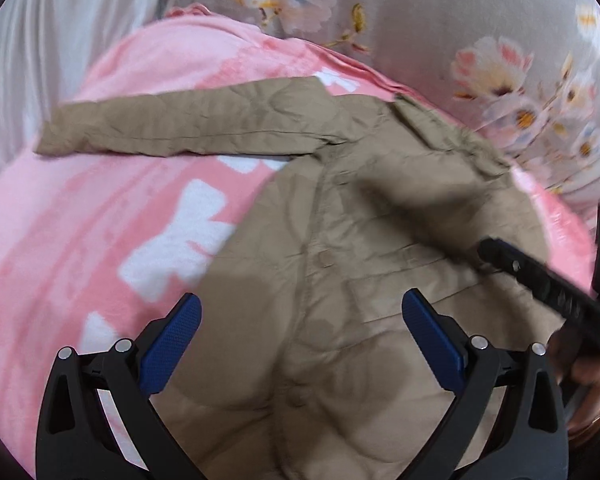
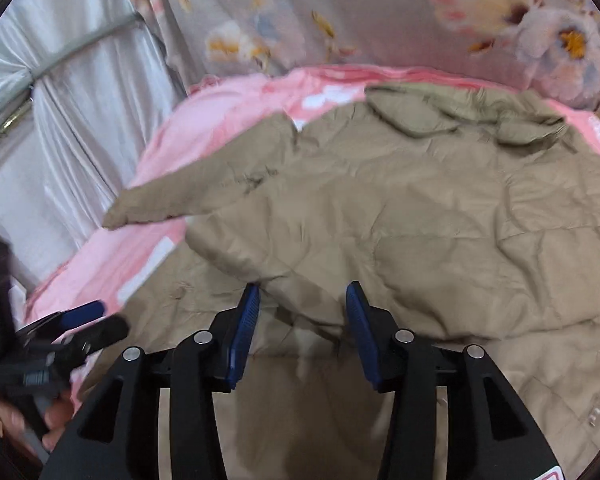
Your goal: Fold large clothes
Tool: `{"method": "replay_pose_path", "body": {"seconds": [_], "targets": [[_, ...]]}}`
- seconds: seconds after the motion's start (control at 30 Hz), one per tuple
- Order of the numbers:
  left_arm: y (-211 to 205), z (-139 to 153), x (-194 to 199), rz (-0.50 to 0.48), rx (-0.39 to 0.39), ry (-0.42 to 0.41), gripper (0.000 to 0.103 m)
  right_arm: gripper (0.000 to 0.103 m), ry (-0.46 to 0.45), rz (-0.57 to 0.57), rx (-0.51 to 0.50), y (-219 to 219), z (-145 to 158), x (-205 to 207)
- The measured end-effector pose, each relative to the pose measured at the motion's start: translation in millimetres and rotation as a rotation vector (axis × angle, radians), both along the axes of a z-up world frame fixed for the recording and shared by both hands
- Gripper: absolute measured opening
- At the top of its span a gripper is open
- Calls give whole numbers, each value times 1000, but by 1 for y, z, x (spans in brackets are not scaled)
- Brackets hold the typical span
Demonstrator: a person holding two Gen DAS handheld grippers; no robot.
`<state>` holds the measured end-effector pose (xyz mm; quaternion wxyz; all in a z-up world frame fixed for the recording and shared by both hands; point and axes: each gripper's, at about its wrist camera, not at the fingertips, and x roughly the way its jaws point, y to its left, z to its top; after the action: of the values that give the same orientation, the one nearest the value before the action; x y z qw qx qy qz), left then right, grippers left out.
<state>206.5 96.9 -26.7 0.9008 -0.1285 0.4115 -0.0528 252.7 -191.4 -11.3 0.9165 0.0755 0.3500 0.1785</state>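
Note:
A tan quilted jacket (image 1: 380,240) lies spread on a pink blanket (image 1: 100,220), front up, with one sleeve (image 1: 172,128) stretched out to the left and its collar (image 1: 452,136) at the far side. My left gripper (image 1: 302,312) is open and empty, hovering over the jacket's button placket. In the right wrist view the jacket (image 2: 420,208) fills the middle, its right side folded over the body. My right gripper (image 2: 303,300) is open, just above that folded edge. It also shows in the left wrist view (image 1: 540,280), and the left gripper shows in the right wrist view (image 2: 88,320).
The pink blanket (image 2: 220,112) with white patches covers the bed. A grey floral quilt (image 1: 420,8) lies bunched along the far side. A shiny silver-white curtain (image 2: 60,120) hangs at the left.

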Motion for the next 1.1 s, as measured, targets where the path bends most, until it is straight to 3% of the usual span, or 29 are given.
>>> {"method": "replay_pose_path", "body": {"seconds": [0.13,0.23,0.3,0.4,0.5,0.53,0.57,0.6,0.63,0.67,0.7,0.73,0.87,0.97,1.1], "targets": [[-12,3,26,-72,-142,39,98,49,-35,-144,56,-52,14,-21],[-29,-10,55,-122,-299,137,98,50,-21,-317,91,-104,14,-23],[-38,-16,69,-127,-389,173,98,50,0,-450,164,-152,6,-25],[-52,-20,85,-122,-439,182,94,51,42,-591,307,-213,-11,-25],[-68,-17,100,-124,-384,180,77,51,80,-651,431,-247,-29,-16],[-71,-14,103,-122,-350,171,59,51,88,-654,454,-250,-34,-10],[-75,-10,108,-128,-300,157,49,51,98,-662,483,-255,-40,-3],[-74,-8,111,-131,-269,152,28,51,102,-664,510,-258,-45,2],[-74,-5,115,-130,-236,148,13,45,103,-663,531,-260,-47,7],[-73,-3,119,-130,-222,140,11,38,96,-671,554,-262,-49,11],[-72,0,122,-133,-211,131,7,11,80,-677,561,-263,-48,14],[-70,2,124,-128,-191,117,6,6,58,-677,547,-261,-45,15],[-69,5,130,-110,-66,42,6,4,-35,-631,429,-245,-24,17],[-73,-22,137,-105,9,85,6,4,48,-630,286,-234,-35,30],[-80,-36,133,-119,92,81,10,2,140,-637,257,-234,-54,40]]}}
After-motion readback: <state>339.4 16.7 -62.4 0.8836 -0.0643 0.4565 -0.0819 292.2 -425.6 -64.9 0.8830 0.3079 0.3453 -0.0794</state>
